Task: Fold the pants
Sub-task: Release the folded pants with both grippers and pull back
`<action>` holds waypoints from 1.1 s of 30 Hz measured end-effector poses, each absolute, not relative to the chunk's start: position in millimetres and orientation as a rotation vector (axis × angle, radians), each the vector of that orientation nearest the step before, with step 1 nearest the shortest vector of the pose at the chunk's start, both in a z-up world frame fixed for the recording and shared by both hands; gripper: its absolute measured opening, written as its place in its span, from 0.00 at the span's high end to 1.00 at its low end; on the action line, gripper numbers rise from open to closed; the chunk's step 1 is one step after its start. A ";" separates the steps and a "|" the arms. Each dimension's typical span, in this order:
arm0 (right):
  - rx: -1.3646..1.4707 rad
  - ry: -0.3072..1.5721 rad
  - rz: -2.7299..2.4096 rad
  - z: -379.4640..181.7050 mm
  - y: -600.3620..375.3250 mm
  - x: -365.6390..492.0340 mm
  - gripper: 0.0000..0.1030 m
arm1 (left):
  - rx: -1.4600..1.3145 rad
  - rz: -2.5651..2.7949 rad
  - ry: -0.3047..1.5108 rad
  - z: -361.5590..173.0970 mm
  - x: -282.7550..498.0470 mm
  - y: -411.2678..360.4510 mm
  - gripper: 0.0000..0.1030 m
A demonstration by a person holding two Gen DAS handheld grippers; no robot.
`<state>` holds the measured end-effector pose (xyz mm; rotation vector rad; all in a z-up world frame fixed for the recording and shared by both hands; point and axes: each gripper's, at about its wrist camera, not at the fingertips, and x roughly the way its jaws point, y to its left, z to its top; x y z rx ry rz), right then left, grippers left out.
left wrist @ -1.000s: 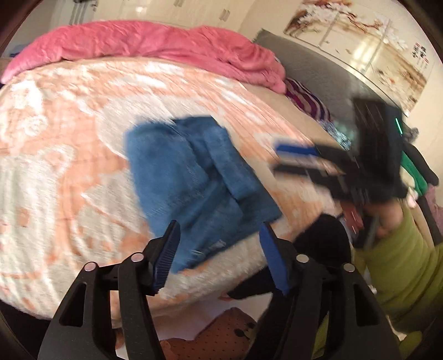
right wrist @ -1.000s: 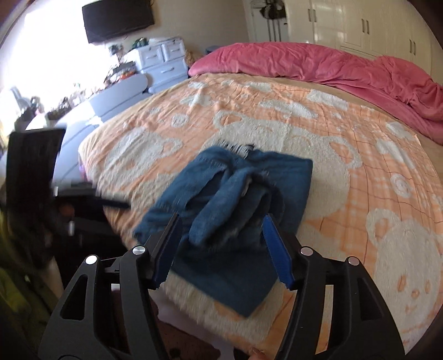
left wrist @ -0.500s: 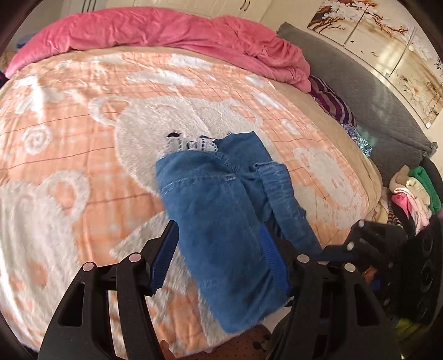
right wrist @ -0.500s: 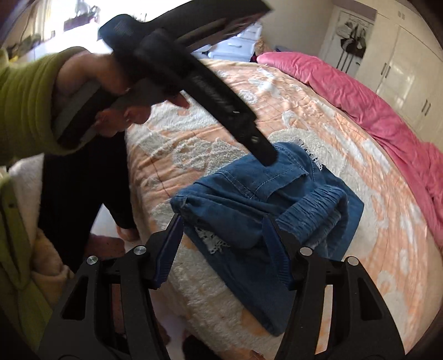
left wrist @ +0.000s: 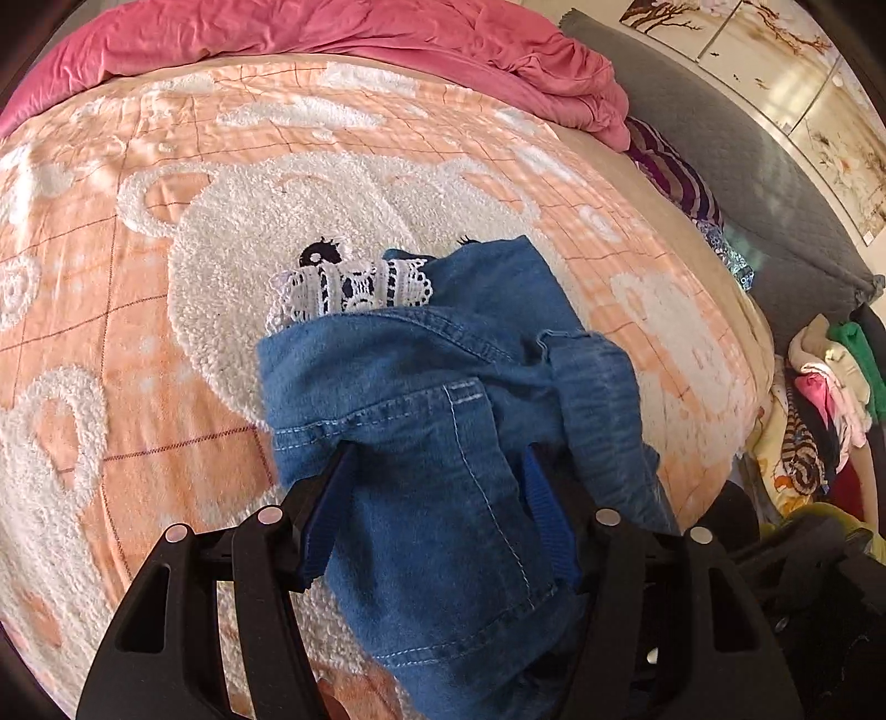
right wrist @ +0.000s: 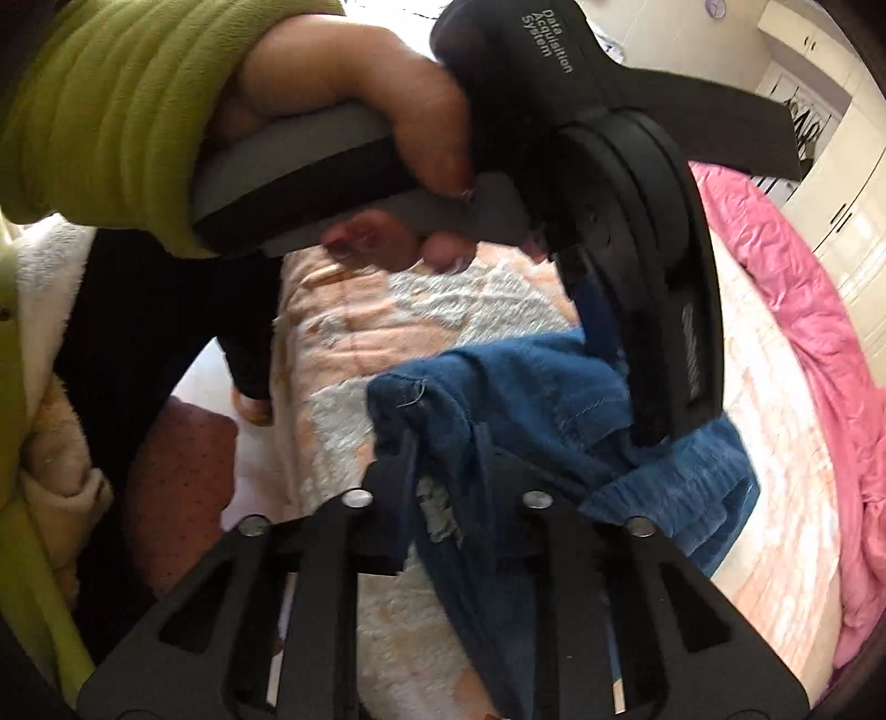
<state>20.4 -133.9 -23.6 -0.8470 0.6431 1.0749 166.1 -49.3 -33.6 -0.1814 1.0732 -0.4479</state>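
Observation:
Blue denim pants (left wrist: 432,432) lie folded near the edge of a bed, white lace trim (left wrist: 354,291) peeking out at their far end. My left gripper (left wrist: 437,504) is open and low over the near part, a strip of denim lying between its fingers. In the right wrist view the pants (right wrist: 531,376) are bunched, and my right gripper (right wrist: 446,459) has its jaws closing tight on a raised fold at their edge. The left gripper (right wrist: 637,399) reaches into the cloth from above, held by a hand (right wrist: 354,94) in a green sleeve (right wrist: 111,111).
The bed carries an orange and white fleece blanket (left wrist: 166,277) with bear shapes. A pink duvet (left wrist: 332,39) is heaped along the far side. A grey padded headboard (left wrist: 775,194) and a pile of clothes (left wrist: 830,387) stand at the right. White cupboards (right wrist: 830,183) line the wall.
My right gripper has rolled, dropped to the pants' edge and closed on a fold of denim. My left gripper has come in closer and lower, and now straddles the near part of the pants.

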 end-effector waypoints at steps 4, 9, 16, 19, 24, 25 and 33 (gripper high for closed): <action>-0.793 0.688 1.080 -19.3 -152.9 15.7 0.98 | -0.181 -0.449 1.067 -34.5 165.6 -49.9 0.41; -0.712 0.725 1.059 -25.6 -166.7 17.8 0.97 | -0.178 -0.445 1.053 -34.8 164.7 -51.3 0.41; -0.542 0.780 1.019 -33.1 -173.6 24.4 0.94 | -0.159 -0.420 1.031 -32.5 159.6 -55.0 0.41; -0.476 0.788 0.995 -29.3 -178.5 21.7 0.88 | -0.155 -0.415 1.024 -31.6 157.3 -55.4 0.41; -0.319 0.792 0.959 -11.1 -195.3 20.1 0.82 | -0.165 -0.409 1.011 -28.4 152.5 -54.0 0.41; -0.277 0.787 0.966 -5.9 -200.7 18.3 0.78 | -0.169 -0.412 1.008 -27.5 151.2 -53.5 0.41; -0.162 0.733 0.912 24.9 -227.1 8.6 0.57 | -0.187 -0.414 0.961 -12.3 135.1 -50.7 0.41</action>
